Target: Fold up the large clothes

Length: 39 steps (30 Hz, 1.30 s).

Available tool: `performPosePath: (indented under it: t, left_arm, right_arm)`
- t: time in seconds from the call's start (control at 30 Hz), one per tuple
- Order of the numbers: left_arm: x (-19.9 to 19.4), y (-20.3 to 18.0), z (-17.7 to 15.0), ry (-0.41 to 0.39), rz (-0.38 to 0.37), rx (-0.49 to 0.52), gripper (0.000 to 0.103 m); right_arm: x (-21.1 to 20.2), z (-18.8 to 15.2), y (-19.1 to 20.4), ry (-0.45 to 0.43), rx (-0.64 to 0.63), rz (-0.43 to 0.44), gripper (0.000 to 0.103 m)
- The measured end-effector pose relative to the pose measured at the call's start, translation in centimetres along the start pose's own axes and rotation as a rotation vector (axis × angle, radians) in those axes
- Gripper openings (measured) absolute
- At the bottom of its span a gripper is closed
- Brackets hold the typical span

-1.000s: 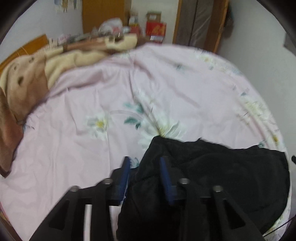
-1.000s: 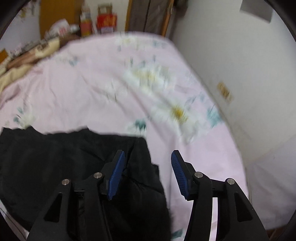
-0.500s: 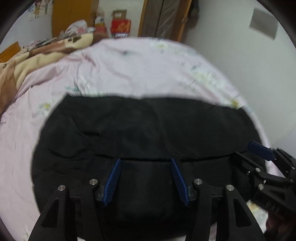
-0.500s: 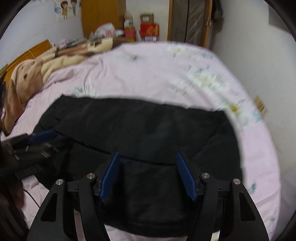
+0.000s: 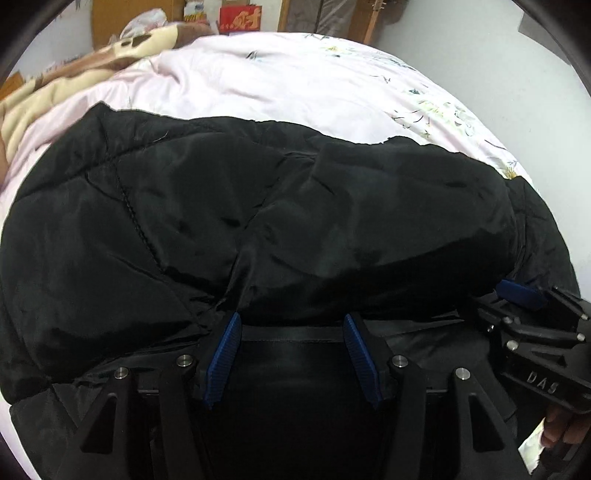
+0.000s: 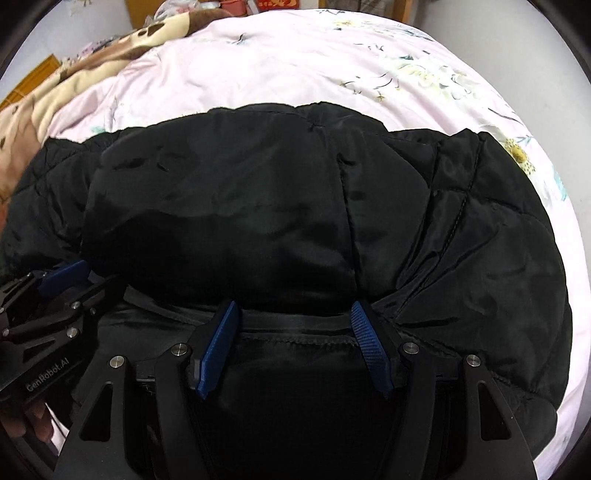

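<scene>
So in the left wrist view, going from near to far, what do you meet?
Left claw → black padded jacket → pink floral bedsheet → red box by the far wall.

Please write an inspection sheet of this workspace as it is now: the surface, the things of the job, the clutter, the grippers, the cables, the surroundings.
Surface: bed with pale pink flowered sheet.
Job's things: black quilted padded jacket lying spread across the near part of the bed.
Clutter: brown and cream blanket bunched at the far left.
Grippers: left gripper opening, right gripper open; both at the jacket's near edge, pads apart.
Cables: nothing seen.
Surroundings: grey wall on the right; red box and wooden furniture beyond the bed.
</scene>
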<state>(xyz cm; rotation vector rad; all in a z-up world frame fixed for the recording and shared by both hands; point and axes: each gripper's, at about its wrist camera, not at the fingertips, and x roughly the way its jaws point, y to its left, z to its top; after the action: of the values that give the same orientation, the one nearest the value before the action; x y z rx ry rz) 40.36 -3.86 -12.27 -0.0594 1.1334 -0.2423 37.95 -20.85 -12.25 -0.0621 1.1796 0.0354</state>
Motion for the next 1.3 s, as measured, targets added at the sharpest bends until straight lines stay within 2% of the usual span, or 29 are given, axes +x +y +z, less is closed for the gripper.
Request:
performPosePath:
  t: [0.13,0.2,0.23,0.33,0.4,0.5,0.63,0.73,0.87,0.97,1.07,1.1,1.23,1.3]
  left_arm:
    - [-1.8,0.2,0.5,0.019,-0.026,0.020,0.058]
    - [-4.1,0.8,0.6,-0.006,-0.051,0.002,0.058]
    - [-4.9,1.2,0.5,-0.011,-0.054,-0.008,0.058]
    - [-7.3,2.9,-0.2,-0.045,-0.019,-0.027,0.058]
    - [-7.9,3.7,-1.0,-0.060,0.070,-0.010,0.058]
    - [-6.8,5.1,-2.3,-0.044,0.112,-0.004,0.058]
    - [-5.0,5.6,-3.1,-0.035,0.150,0.006,0.059]
    - [-3.3,5.7,-3.2,-0.009,0.161,-0.008,0.059]
    - [-2.3,6.2,-3.1,-0.011,0.157,-0.031,0.059]
    - [-2.1,6.5,-2.5,-0.019,0.155,-0.051,0.060]
    - [-3.9,6.7,-2.5,-0.011,0.143,-0.057,0.059]
    - [-4.7,7.0,-2.5,-0.016,0.157,-0.051,0.059]
    - [-6.9,8.1,-3.7,-0.056,0.265,0.016,0.059]
    - [-6.5,8.6,-4.4,-0.050,0.259,0.021,0.059]
  right_arm:
    - [-1.5,0.1,-0.4,0.009,-0.002,0.039,0.063]
    - [-3.5,0.2,-1.1,-0.014,-0.005,0.065,0.063]
    - [-5.0,-0.1,-1.5,-0.043,-0.016,0.045,0.063]
    - [-8.1,-1.2,-2.9,-0.119,-0.025,-0.003,0.063]
    - [-8.9,-2.1,-4.4,-0.132,-0.008,-0.039,0.063]
    - [-7.6,-3.2,-6.1,-0.106,-0.005,-0.119,0.063]
    - [-5.4,-3.9,-6.0,-0.079,-0.009,-0.096,0.065]
    - [-3.6,-3.8,-6.3,-0.064,0.028,-0.081,0.065]
    - [-2.1,-4.3,-6.1,-0.043,0.036,-0.079,0.066]
    - [-2.3,-4.5,-6.0,-0.047,0.029,-0.091,0.066]
    - [-3.8,-5.3,-6.5,-0.059,0.032,-0.075,0.066]
    - [-4.6,-5.5,-6.6,-0.070,0.034,-0.074,0.066]
    - [-7.3,-7.1,-7.4,-0.116,0.020,-0.185,0.066]
    - [-6.7,-7.7,-8.3,-0.099,0.036,-0.156,0.066]
